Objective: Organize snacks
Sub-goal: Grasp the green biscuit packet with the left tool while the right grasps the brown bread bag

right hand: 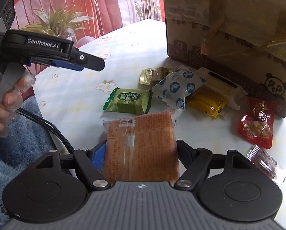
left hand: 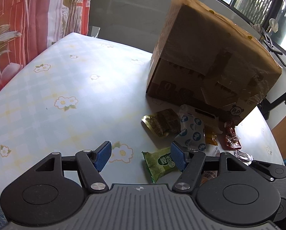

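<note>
right gripper [right hand: 141,151]: clamped on the orange cracker pack [right hand: 141,143] – a hard squeeze may crush it
left gripper [left hand: 141,156]: wide, empty
green snack packet [right hand: 128,101]: just ahead on the table [right hand: 123,44] – may get knocked
cardboard box [right hand: 229,28]: closed, behind the pile

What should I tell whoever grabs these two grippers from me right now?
Right gripper: shut on the orange packet, held above the table.
Left gripper: open, empty, hovering by the green packet.
Loose on the table before the cardboard box: green packet, blue-spotted packet, yellow packet, red packet.
Done: one packet picked up.
Left: everything else still needs sorting.
</note>
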Available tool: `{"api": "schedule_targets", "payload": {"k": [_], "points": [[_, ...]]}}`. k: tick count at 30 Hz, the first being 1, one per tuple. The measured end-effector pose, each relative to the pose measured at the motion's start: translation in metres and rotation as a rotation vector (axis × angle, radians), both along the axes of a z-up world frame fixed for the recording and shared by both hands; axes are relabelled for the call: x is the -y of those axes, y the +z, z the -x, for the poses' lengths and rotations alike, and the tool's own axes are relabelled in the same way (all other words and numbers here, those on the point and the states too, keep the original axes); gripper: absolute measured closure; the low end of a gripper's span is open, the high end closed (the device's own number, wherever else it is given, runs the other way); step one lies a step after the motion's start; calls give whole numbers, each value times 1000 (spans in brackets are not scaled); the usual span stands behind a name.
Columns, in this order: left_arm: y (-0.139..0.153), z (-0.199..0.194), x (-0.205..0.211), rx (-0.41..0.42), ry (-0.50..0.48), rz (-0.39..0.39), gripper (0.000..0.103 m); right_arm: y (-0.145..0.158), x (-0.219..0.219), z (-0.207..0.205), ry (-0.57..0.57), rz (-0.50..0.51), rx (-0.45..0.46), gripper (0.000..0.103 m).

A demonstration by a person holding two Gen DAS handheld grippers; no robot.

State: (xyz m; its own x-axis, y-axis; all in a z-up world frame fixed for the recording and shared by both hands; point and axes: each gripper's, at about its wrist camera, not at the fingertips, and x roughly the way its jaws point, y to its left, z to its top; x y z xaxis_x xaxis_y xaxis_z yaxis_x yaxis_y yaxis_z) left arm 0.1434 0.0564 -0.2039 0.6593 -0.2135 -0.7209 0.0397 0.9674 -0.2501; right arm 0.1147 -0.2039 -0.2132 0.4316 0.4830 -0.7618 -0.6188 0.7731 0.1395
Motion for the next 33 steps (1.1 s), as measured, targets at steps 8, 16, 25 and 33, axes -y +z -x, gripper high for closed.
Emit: {"api": "schedule_targets", "payload": {"k": [8, 16, 25, 33], "points": [[-16, -20, 25, 10, -191, -79, 33, 0, 31, -14, -187, 18, 81, 28], [-27, -31, 55, 23, -398, -213, 33, -1, 58, -19, -327, 14, 102, 28], [-42, -38, 57, -18, -429, -215, 34, -3, 61, -19, -327, -3, 97, 28], [-51, -26, 74, 5, -380, -242, 61, -2, 60, -19, -321, -8, 91, 28]]}}
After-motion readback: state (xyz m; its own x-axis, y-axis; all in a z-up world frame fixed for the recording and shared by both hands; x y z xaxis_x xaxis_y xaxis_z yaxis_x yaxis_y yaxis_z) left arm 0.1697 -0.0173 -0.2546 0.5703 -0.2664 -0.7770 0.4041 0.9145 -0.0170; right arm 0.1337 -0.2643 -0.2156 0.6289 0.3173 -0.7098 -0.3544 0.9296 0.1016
